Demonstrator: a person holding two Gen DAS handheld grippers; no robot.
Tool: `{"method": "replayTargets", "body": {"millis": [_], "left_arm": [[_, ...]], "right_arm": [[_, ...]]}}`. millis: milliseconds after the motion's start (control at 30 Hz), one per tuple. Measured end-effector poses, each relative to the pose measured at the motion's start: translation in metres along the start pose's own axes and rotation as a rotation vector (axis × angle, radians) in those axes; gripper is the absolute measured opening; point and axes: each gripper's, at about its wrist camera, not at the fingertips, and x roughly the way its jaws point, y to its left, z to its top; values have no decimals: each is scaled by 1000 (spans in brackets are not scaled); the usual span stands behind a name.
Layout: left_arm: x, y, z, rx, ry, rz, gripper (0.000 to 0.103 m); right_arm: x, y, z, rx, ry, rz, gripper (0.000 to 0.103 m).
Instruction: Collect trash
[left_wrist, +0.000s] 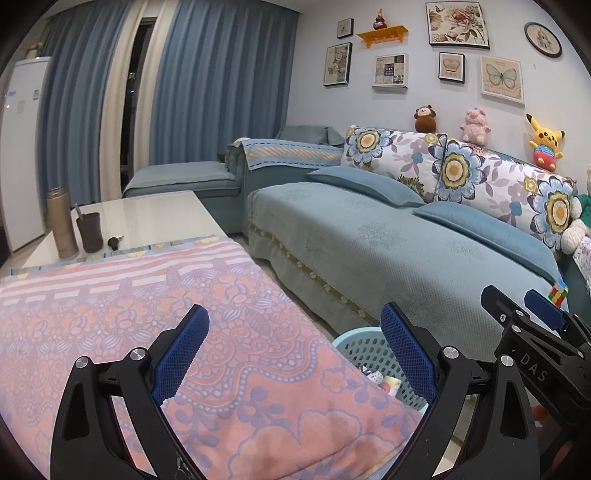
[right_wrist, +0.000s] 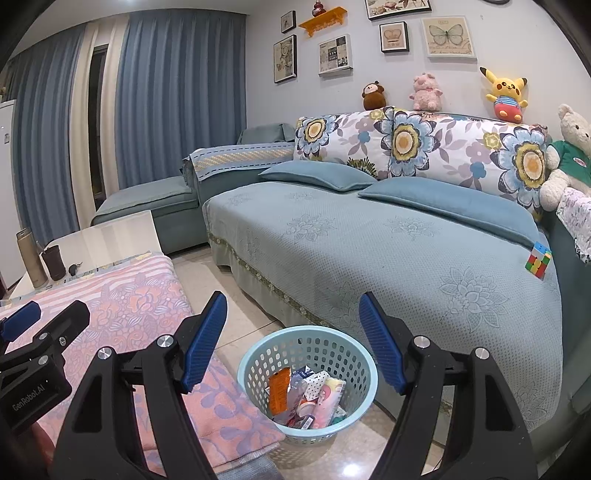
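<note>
A light blue plastic basket (right_wrist: 255, 363) stands on the tiled floor between the sofa and the table, holding several wrappers and packets (right_wrist: 308, 397). In the left wrist view only part of the basket (left_wrist: 360, 347) shows past the table's cloth. My right gripper (right_wrist: 293, 314) hovers above and in front of the basket, jaws wide open with nothing between them. My left gripper (left_wrist: 295, 325) is held over the table's right edge, also open and empty. Each gripper shows at the edge of the other's view: the right gripper (left_wrist: 517, 306) and the left gripper (right_wrist: 44, 314).
A pink floral cloth (left_wrist: 147, 325) covers the near table. On the white tabletop behind stand a thermos (left_wrist: 61, 225), a dark cup (left_wrist: 89, 230) and keys (left_wrist: 114, 242). The blue sofa (right_wrist: 369, 243) carries a puzzle cube (right_wrist: 538, 262), cushions and plush toys.
</note>
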Motion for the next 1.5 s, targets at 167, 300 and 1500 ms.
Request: {"method": "replayTargets", "body": {"millis": [167,300,1500], "left_arm": [[-1,-1,0,-3,-3,2,93],[-2,-4,1,-6,-5,6,94],[-5,-10,3,-5,-13,20,94]], "right_arm": [[1,1,-1,0,2,2,71],[2,1,0,0,3,3,71],[5,1,-3,3,10,9,71]]}}
